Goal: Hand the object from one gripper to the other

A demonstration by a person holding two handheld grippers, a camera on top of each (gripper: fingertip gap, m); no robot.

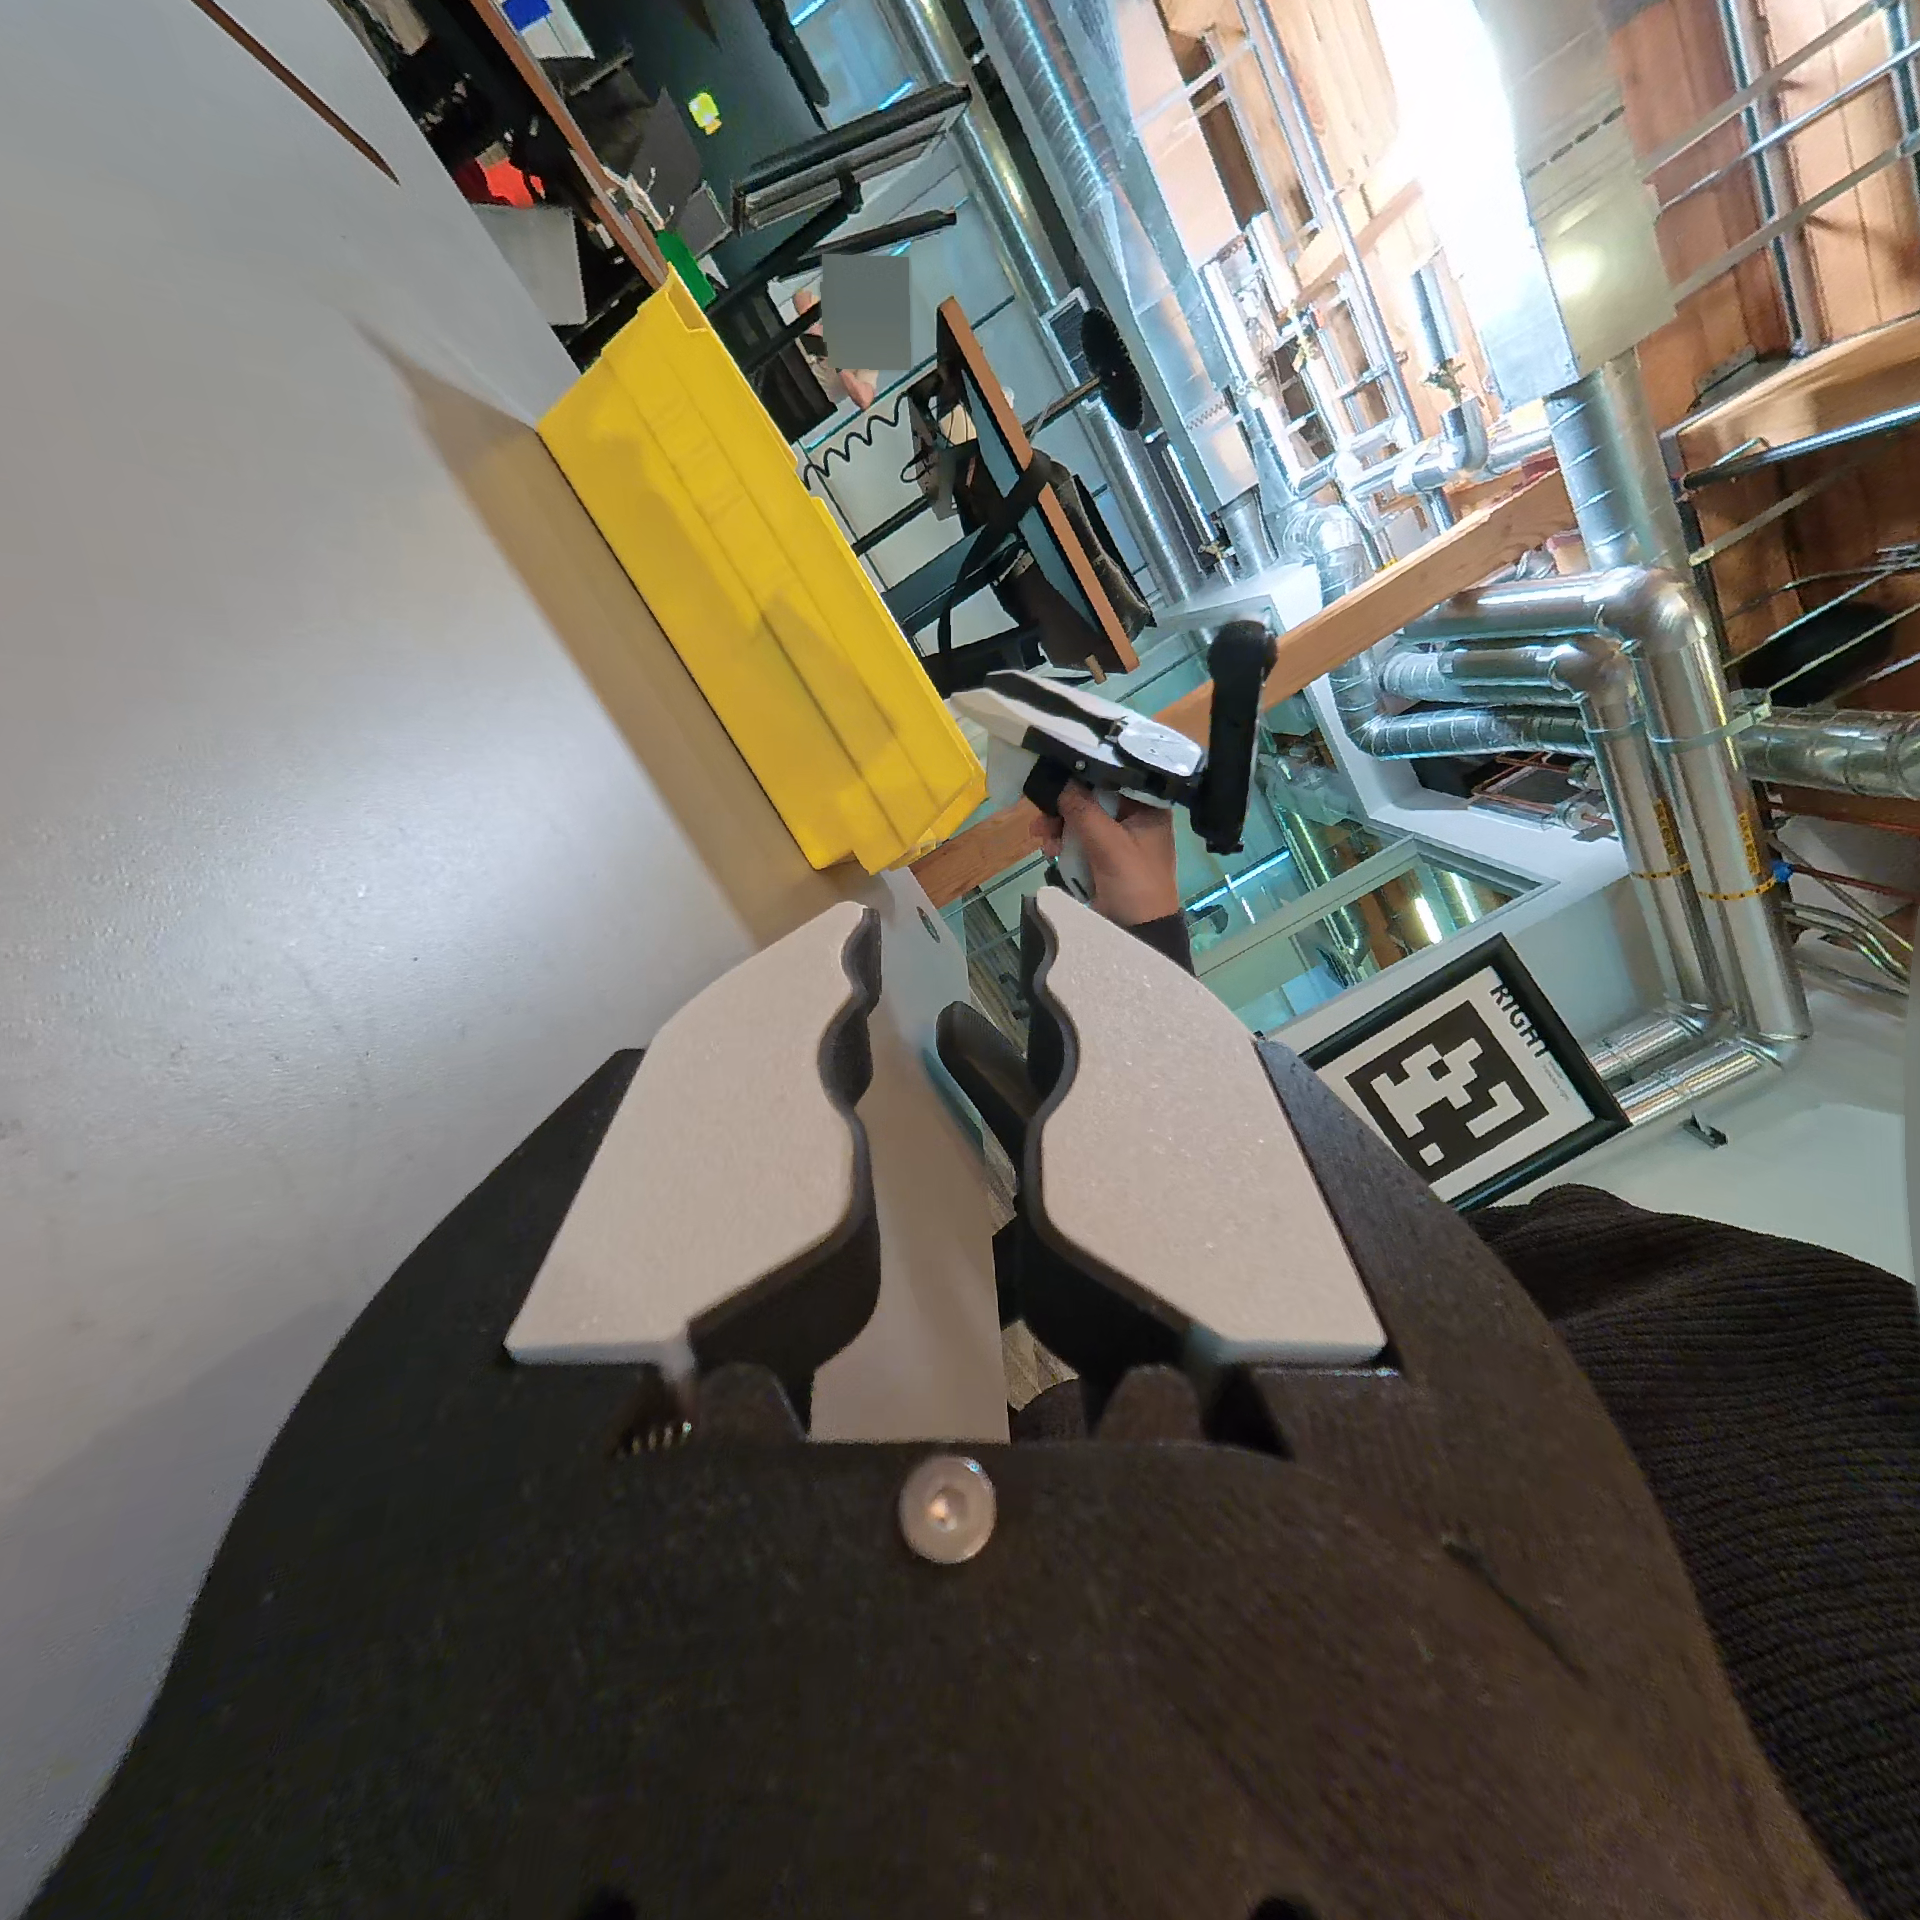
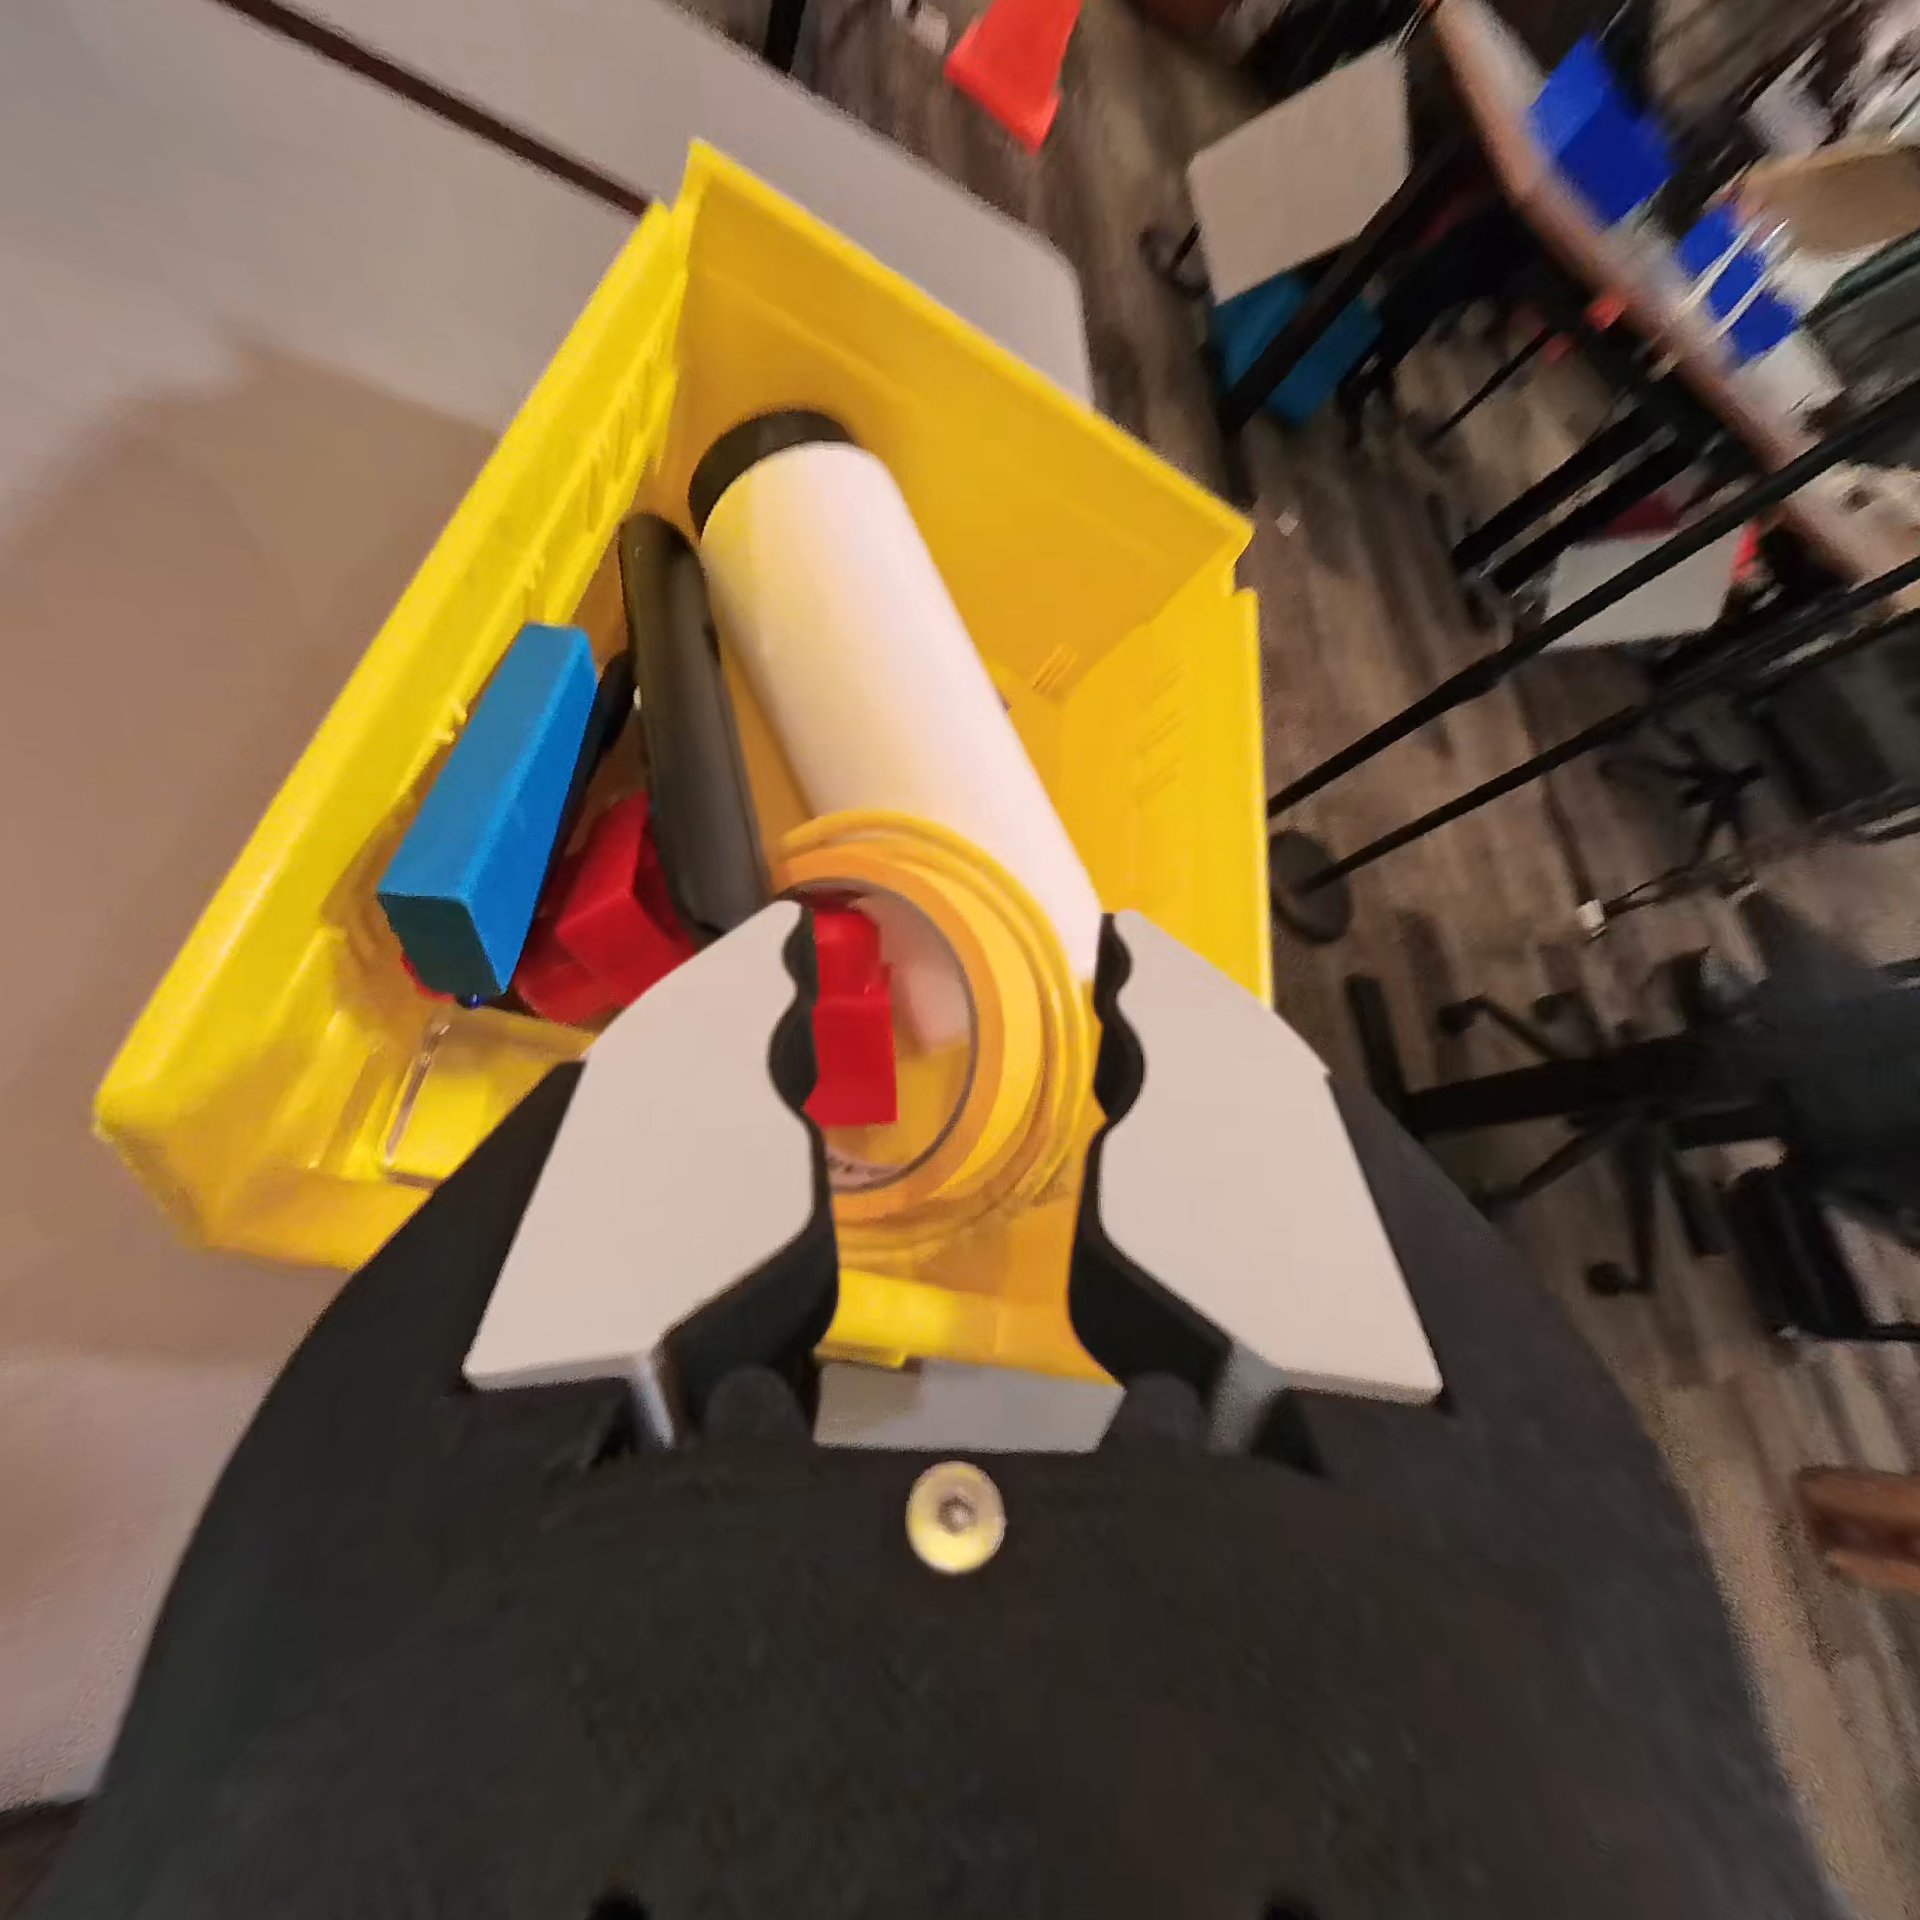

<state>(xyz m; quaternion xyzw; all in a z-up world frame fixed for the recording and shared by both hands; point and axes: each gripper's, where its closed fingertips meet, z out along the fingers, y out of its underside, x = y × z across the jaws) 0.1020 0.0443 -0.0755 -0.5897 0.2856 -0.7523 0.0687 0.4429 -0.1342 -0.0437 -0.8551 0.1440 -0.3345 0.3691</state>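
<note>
— So, any writing to read?
— A framed black-and-white marker (image 1: 1475, 1081) on the floor; the tape roll's (image 2: 966, 1049) label is blurred.
— Where's the tape?
— In the yellow bin (image 2: 1039, 457) at the surface's (image 2: 187, 582) edge, beside a white roll (image 2: 883, 675) and blue block (image 2: 488, 810).
— The jaws?
— Right gripper (image 2: 951, 961) spread above the tape; left gripper (image 1: 951, 961) slightly apart, empty.

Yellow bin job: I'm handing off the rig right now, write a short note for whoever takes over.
Right gripper: open, empty, poised over the yellow bin, aimed at the yellow tape roll.
Left gripper: open, empty, held off the table edge, away from the bin.
In the bin: tape roll, white roll, blue block, red pieces, black handle.
Done: nothing picked.
Left: grasp an item, lift, pass it to the left gripper.
</note>
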